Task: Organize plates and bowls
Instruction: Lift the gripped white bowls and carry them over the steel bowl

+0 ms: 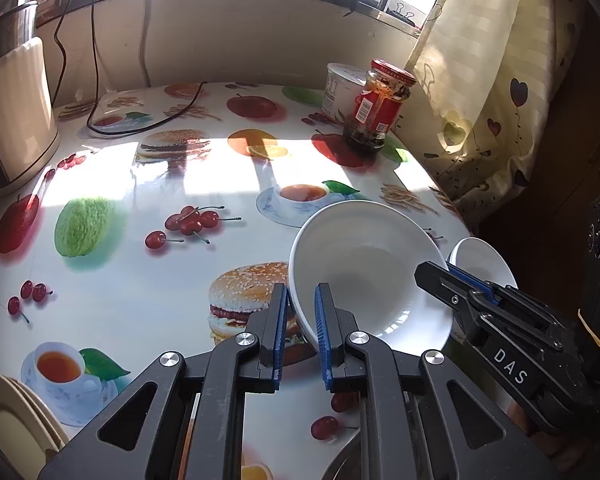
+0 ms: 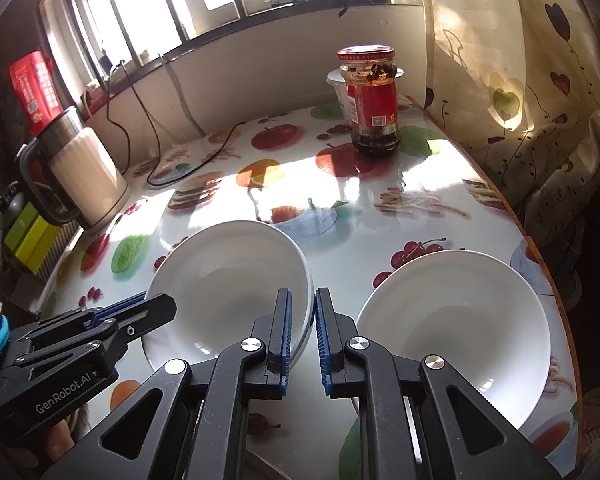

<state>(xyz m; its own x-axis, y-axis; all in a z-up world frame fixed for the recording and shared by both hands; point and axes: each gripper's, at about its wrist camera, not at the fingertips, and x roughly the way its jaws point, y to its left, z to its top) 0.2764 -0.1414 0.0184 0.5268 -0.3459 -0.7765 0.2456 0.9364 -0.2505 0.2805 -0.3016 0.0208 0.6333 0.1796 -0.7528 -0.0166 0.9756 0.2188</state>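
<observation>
Left wrist view: my left gripper (image 1: 302, 332) has its jaws clamped on the near-left rim of the tilted bowl (image 1: 364, 268); my right gripper (image 1: 446, 280) pinches the bowl's right rim. A second bowl (image 1: 482, 260) lies just right of it.

Right wrist view: my right gripper (image 2: 303, 336) jaws grip the bowl's (image 2: 228, 280) right rim, my left gripper (image 2: 140, 312) its left; the second bowl (image 2: 456, 320) sits on the worktop (image 2: 364, 216) beside it.

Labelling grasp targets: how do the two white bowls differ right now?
The left white ceramic bowl is clamped at its rim on both sides, by the left gripper and the right gripper; the right white ceramic bowl is untouched. The left bowl is tipped up, its far rim raised; the right bowl looks to sit more level on the fruit-print table. Both are plain, glossy and empty.
</observation>
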